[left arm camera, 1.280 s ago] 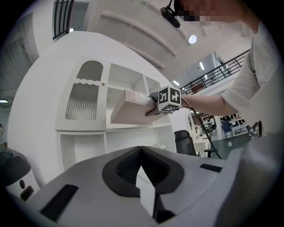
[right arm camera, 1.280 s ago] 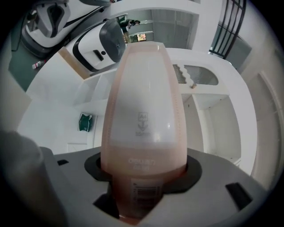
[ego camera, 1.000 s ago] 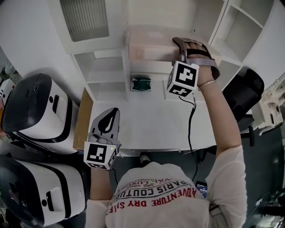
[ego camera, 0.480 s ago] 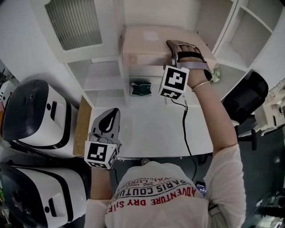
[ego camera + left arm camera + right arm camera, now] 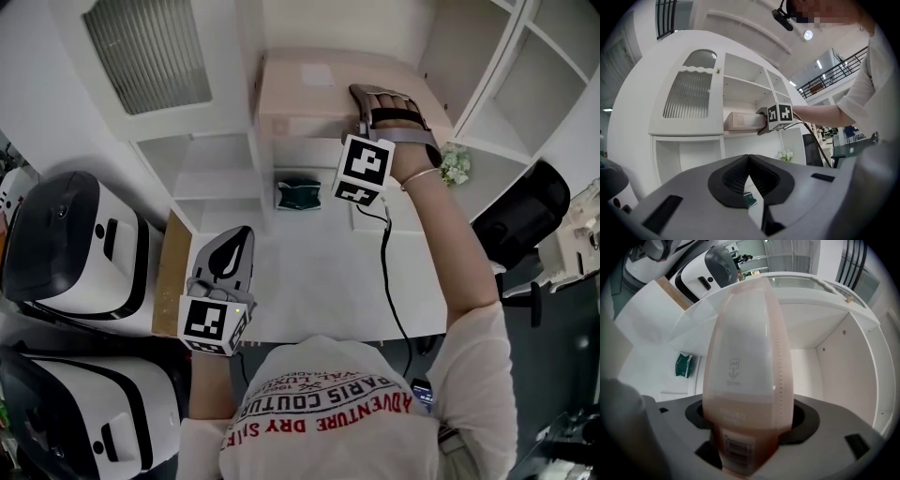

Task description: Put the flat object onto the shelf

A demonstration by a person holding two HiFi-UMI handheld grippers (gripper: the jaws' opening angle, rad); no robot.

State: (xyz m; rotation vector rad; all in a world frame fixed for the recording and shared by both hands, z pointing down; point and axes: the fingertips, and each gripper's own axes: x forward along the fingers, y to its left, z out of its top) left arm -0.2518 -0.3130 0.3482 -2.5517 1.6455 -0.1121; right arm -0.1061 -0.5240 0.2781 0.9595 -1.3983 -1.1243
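The flat object is a pale pink box (image 5: 309,89) lying on a shelf of the white cabinet (image 5: 220,155); it also shows in the left gripper view (image 5: 740,121). My right gripper (image 5: 382,94) reaches over the box's right end. In the right gripper view the box (image 5: 745,348) stands between the jaws of that gripper (image 5: 750,427). They have just been opening, a thin dark gap shows on each side, and the box rests on the shelf. My left gripper (image 5: 242,232) hovers over the table's front left, shut and empty, its pads (image 5: 740,176) meeting.
A green packet (image 5: 298,192) lies on the white table (image 5: 319,281) under the shelf. White flowers (image 5: 457,164) sit to the right, a black chair (image 5: 520,211) beyond them. Two white-and-black machines (image 5: 75,244) stand at the left beside a cardboard sheet (image 5: 173,272).
The right gripper and the box have shifted slightly left in the picture, against the shelf. The left gripper keeps its spot in the head view and stays shut.
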